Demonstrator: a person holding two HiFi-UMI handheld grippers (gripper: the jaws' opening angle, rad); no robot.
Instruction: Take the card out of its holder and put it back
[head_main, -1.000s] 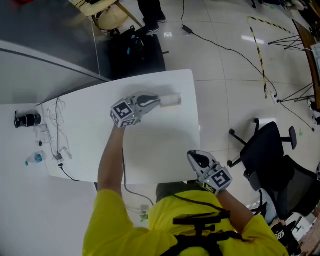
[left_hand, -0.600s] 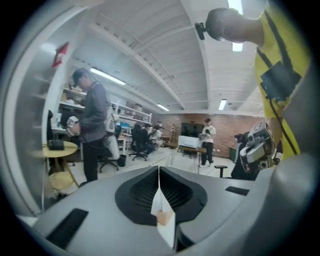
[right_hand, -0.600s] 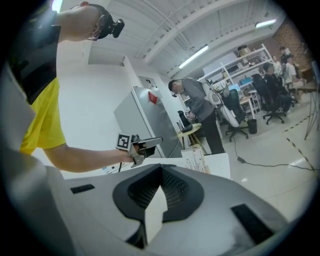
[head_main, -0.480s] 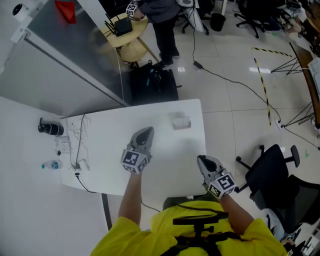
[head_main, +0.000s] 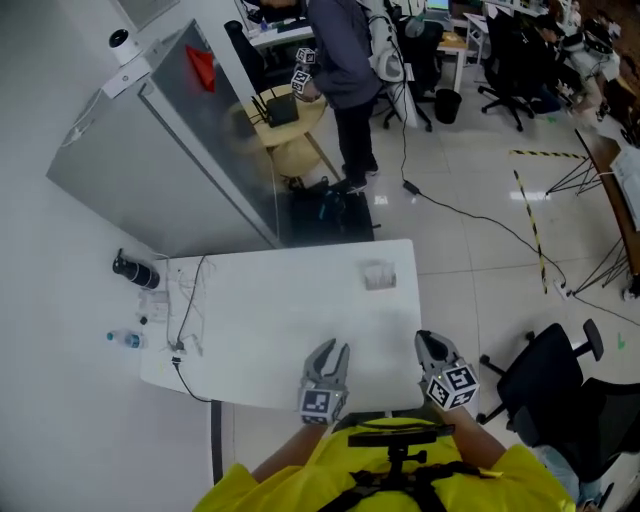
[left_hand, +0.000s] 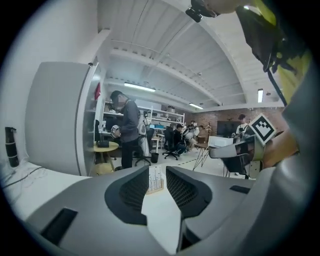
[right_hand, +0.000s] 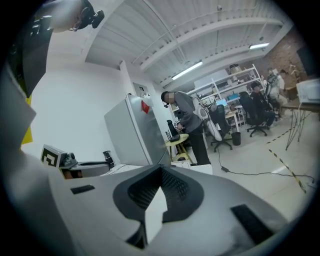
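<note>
The card holder (head_main: 378, 275) stands alone near the far right corner of the white table (head_main: 260, 310), a pale card in it. My left gripper (head_main: 332, 349) hovers over the table's near edge, well short of the holder. Its jaws are opening and nothing is between them. In the left gripper view the holder (left_hand: 155, 181) shows far off through the gap of the left gripper (left_hand: 156, 169). My right gripper (head_main: 432, 343) sits at the near right edge. In the right gripper view the right gripper (right_hand: 161, 169) has its tips touching and holds nothing.
A black cylinder (head_main: 136, 270), a small water bottle (head_main: 125, 340) and loose cables (head_main: 186, 305) lie at the table's left end. A grey partition (head_main: 170, 160) rises behind it. A person (head_main: 340, 60) stands by a round table (head_main: 285, 125). An office chair (head_main: 545, 370) is on the right.
My left gripper has drawn back from the card holder to the table's near edge, and its jaws now stand apart. The right gripper stays near the front edge. The head view has tipped upward.
</note>
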